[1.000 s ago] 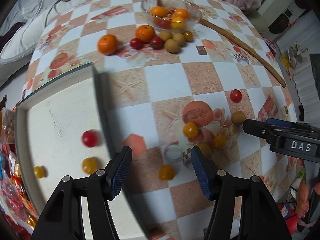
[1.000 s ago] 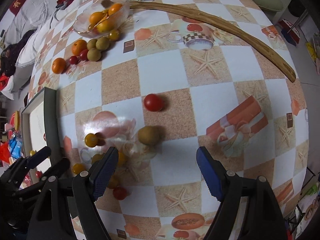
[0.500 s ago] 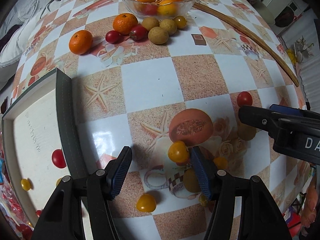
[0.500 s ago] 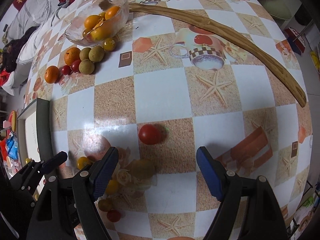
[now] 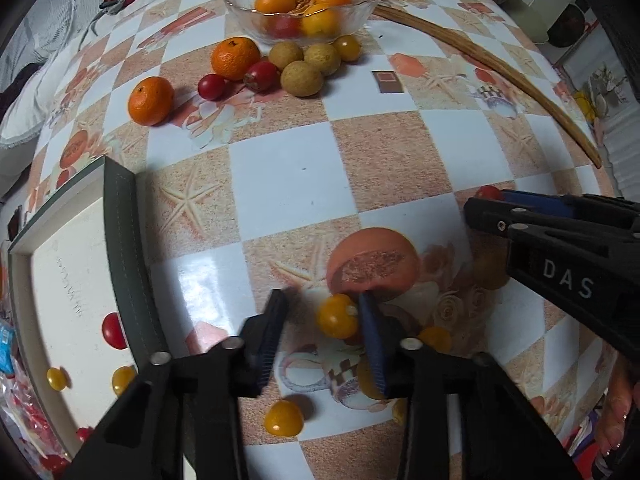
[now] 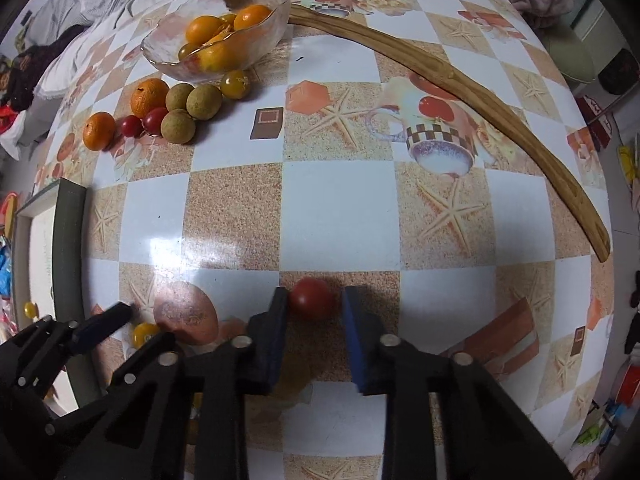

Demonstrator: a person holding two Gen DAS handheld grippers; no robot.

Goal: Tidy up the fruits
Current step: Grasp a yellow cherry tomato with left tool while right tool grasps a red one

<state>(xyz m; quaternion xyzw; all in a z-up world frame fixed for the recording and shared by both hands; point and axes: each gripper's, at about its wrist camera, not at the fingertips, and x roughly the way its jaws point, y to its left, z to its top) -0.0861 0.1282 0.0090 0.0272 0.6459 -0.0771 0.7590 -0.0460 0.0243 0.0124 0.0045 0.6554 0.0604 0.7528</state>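
My left gripper [image 5: 322, 312] is open low over the table, with a yellow cherry tomato [image 5: 337, 316] between its fingers, against the right pad. More small yellow fruits [image 5: 283, 418] lie near it. My right gripper [image 6: 314, 306] is open around a red cherry tomato [image 6: 312, 298], which touches the left pad with a gap on the right. A glass bowl [image 5: 240, 2] of oranges stands at the far side, with tangerines [image 5: 151, 95], longans [image 5: 301, 78] and red tomatoes [image 5: 211, 86] beside it. A white tray [image 5: 56, 264] at left holds a few small tomatoes.
A long curved wooden stick [image 6: 460, 80] lies across the far right of the checked tablecloth. The tray's dark rim [image 5: 128, 264] stands just left of my left gripper. Bedding and clothes lie beyond the table.
Both grippers moved forward and down. The left jaws narrowed around the yellow tomato. The right jaws narrowed around the red tomato.
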